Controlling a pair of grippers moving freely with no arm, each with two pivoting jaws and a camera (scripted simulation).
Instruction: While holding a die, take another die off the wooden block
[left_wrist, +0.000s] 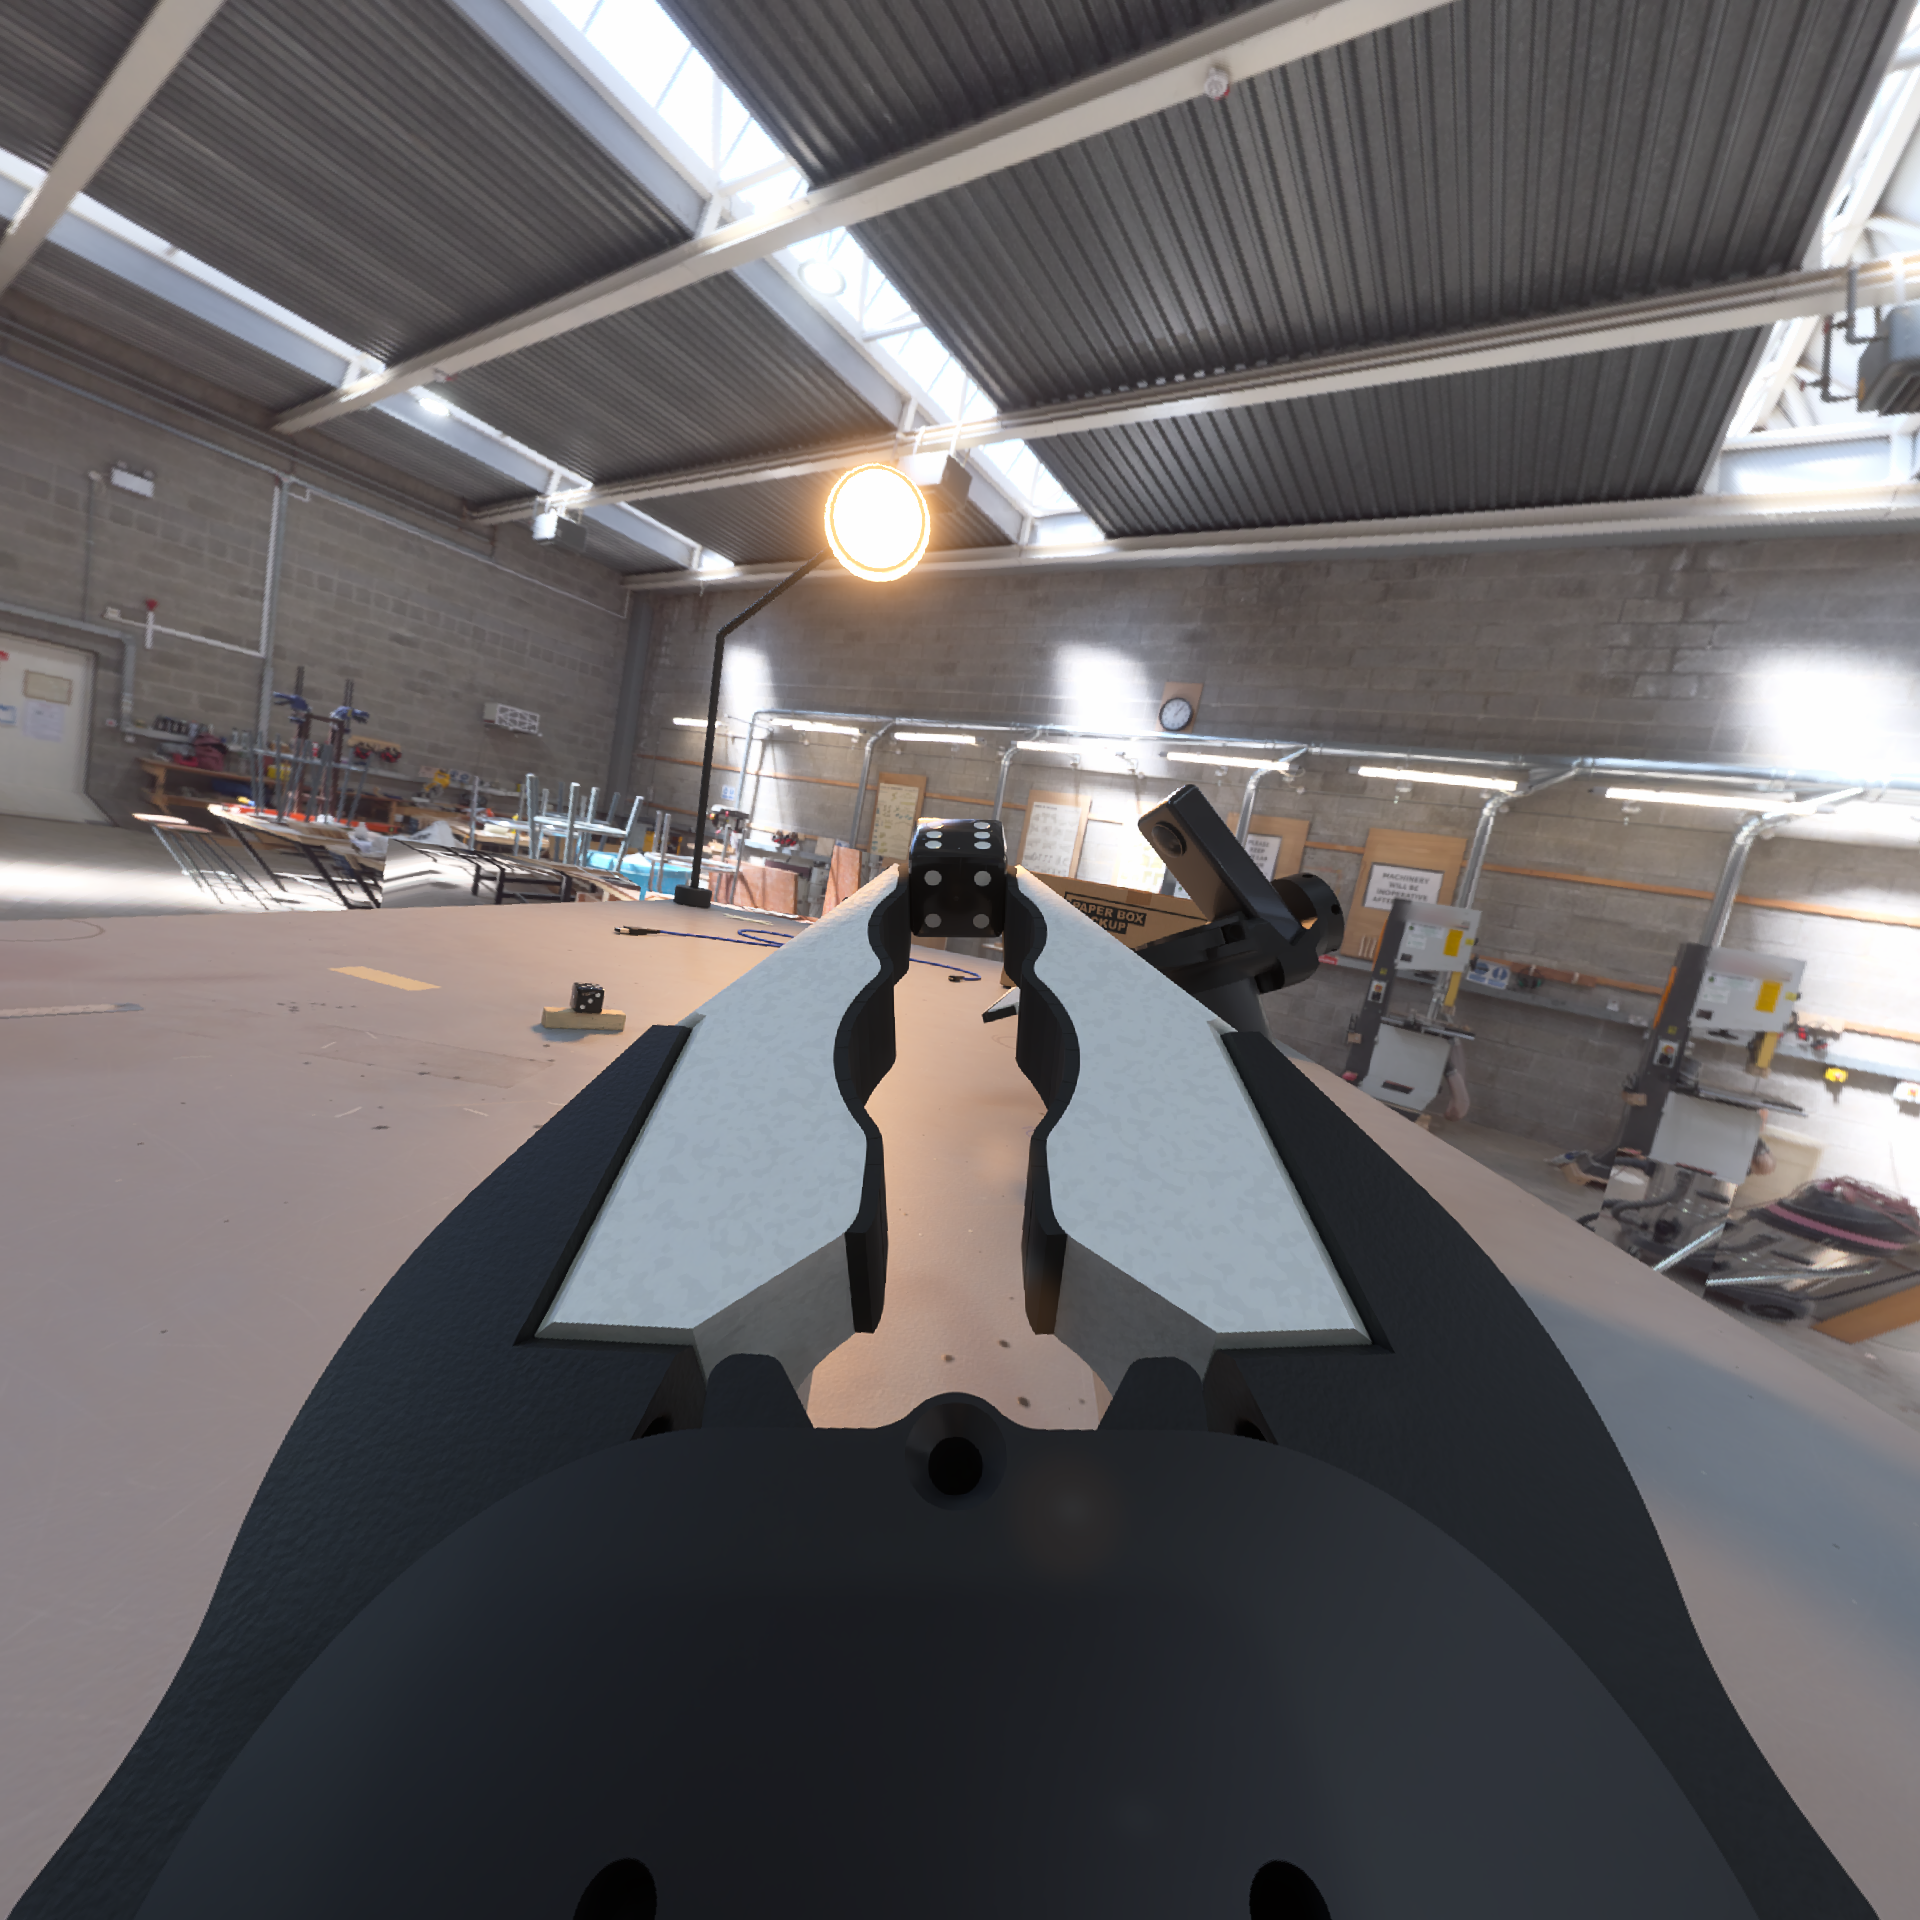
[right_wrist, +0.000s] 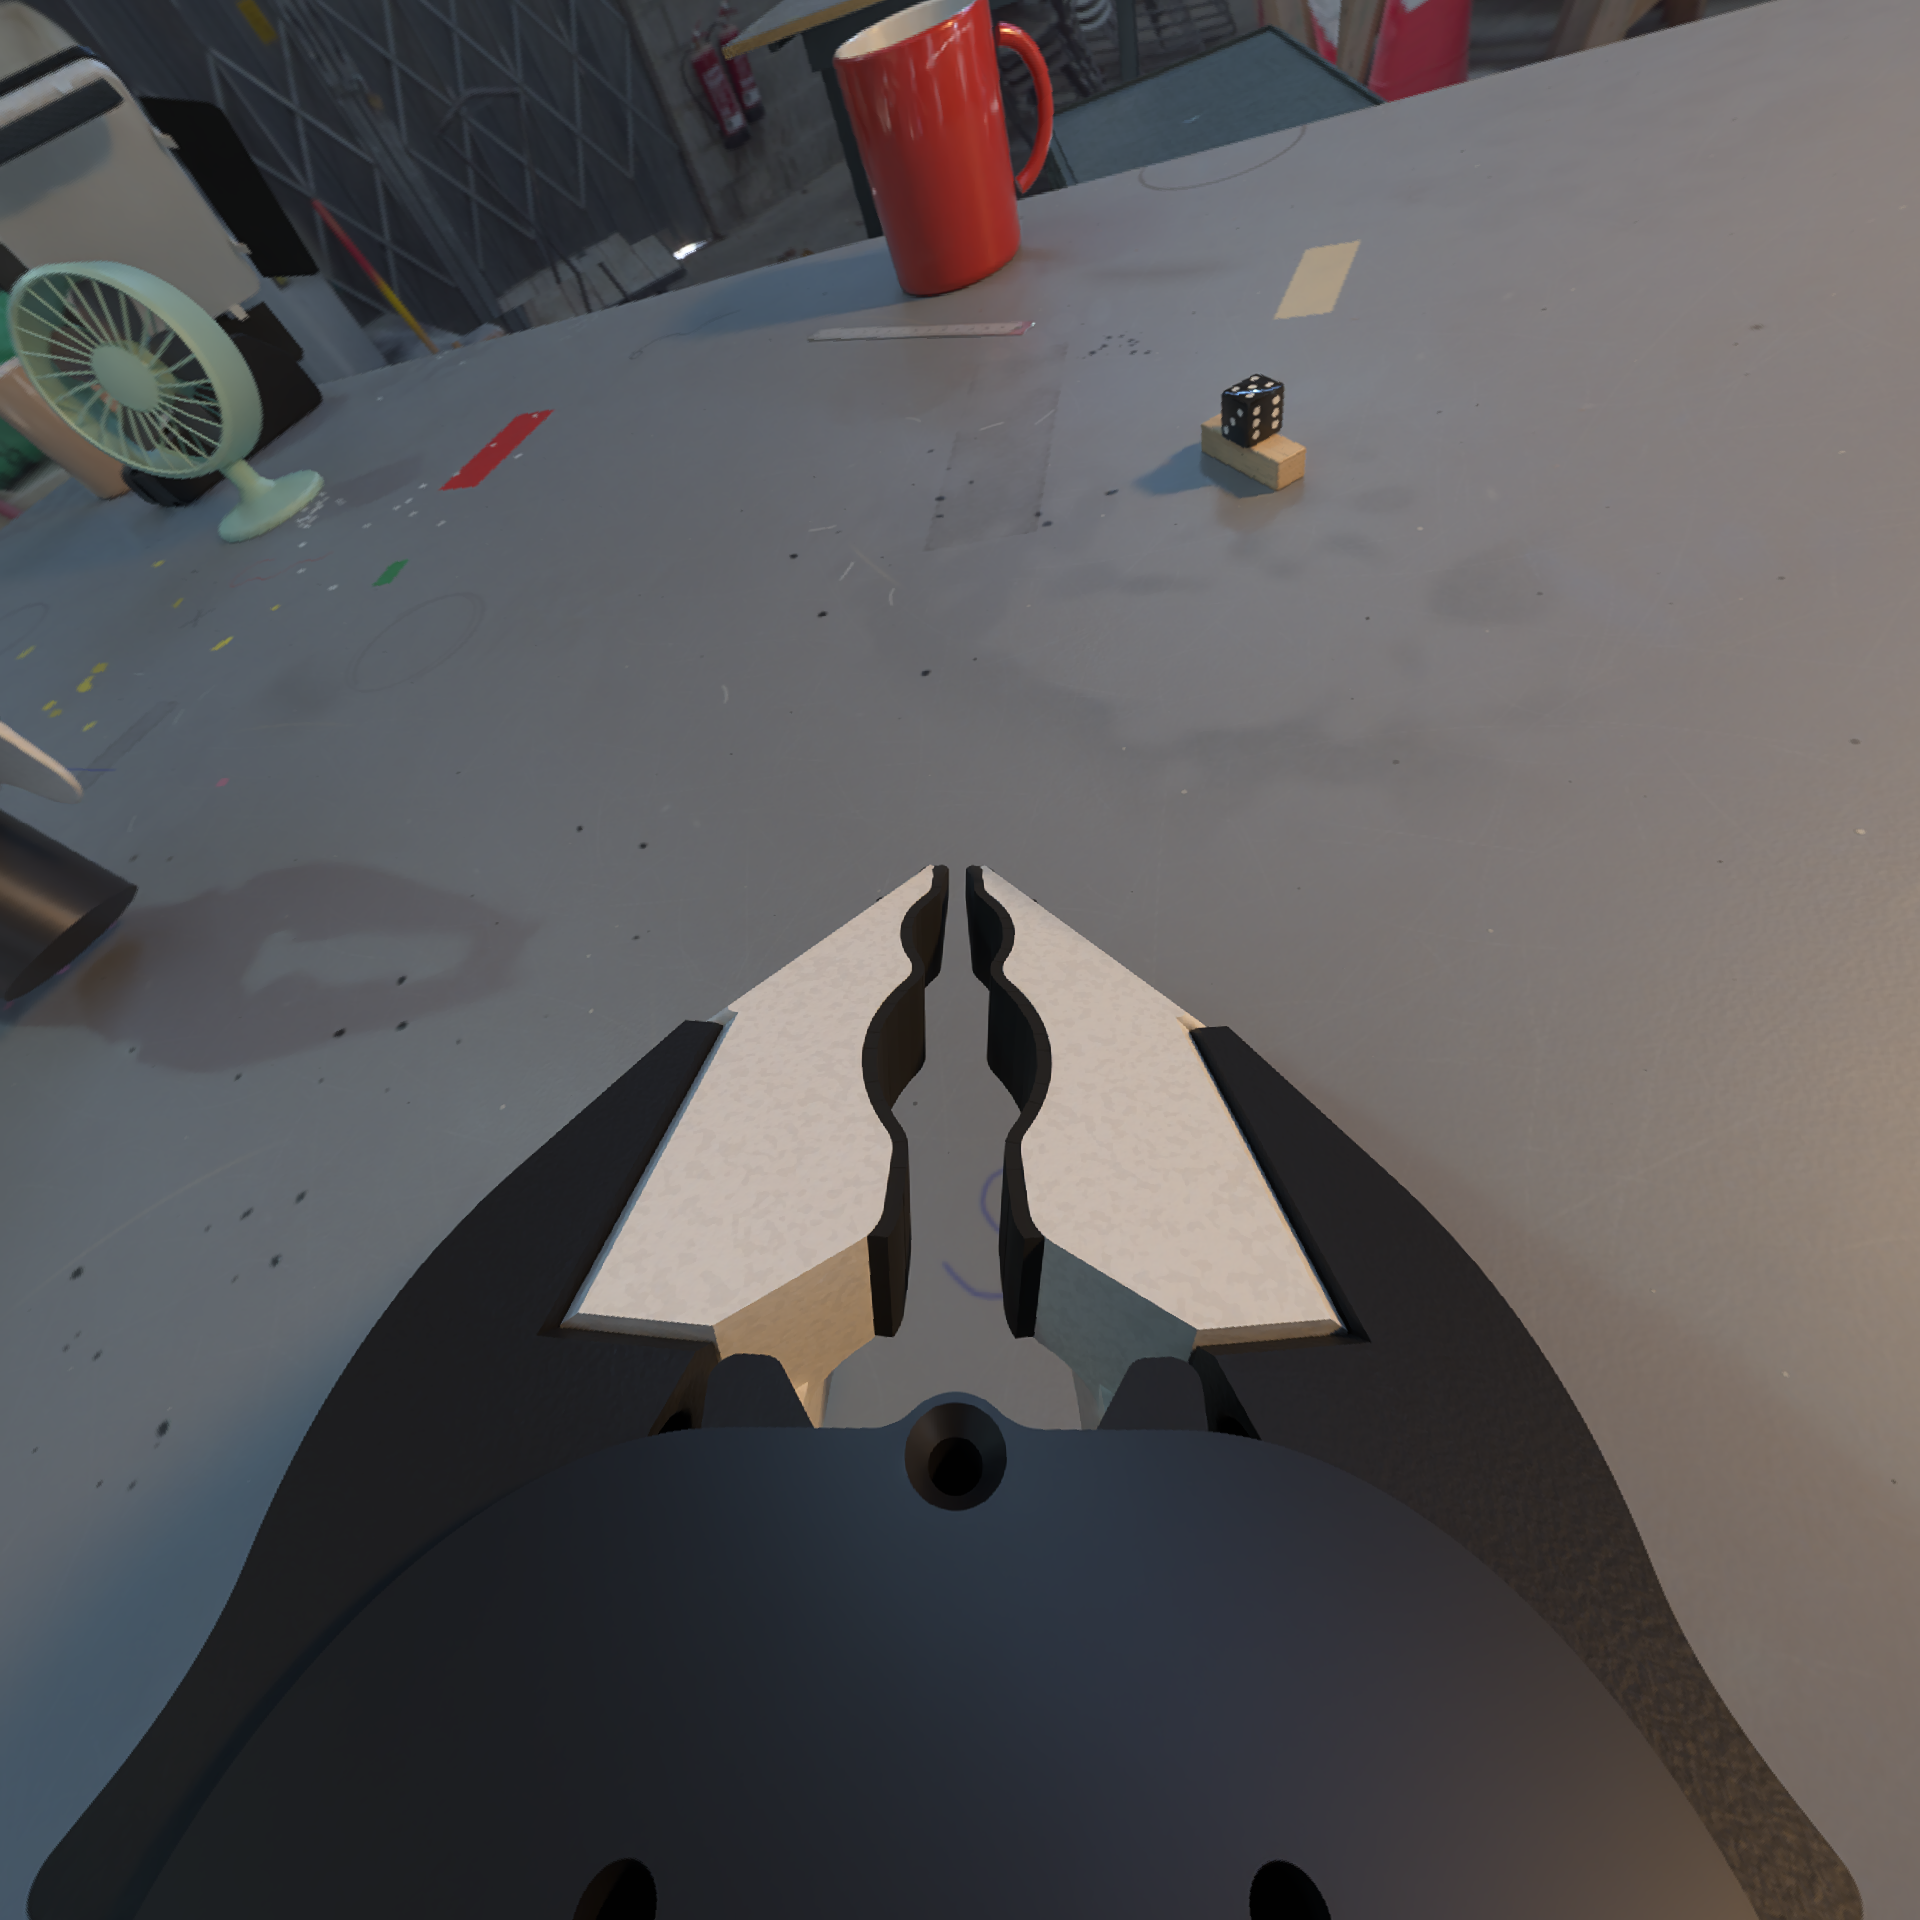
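My left gripper (left_wrist: 956, 883) is shut on a black die with white pips (left_wrist: 956, 868), held at its fingertips above the table. A second black die (left_wrist: 587, 997) sits on a small wooden block (left_wrist: 584, 1020) far ahead to the left in the left wrist view. In the right wrist view that die (right_wrist: 1252, 408) stands on the wooden block (right_wrist: 1255, 459) ahead and to the right. My right gripper (right_wrist: 957, 883) is shut and empty, low over the grey table, well short of the block. The right gripper also shows in the left wrist view (left_wrist: 1236, 914), to the right behind the left fingers.
A red mug (right_wrist: 940, 145) stands at the table's far edge. A pale green desk fan (right_wrist: 140, 390) stands at far left. A black tube (right_wrist: 52, 914) lies at the left edge. A lit desk lamp (left_wrist: 878, 520) and a cardboard box (left_wrist: 1122, 914) stand beyond the left gripper.
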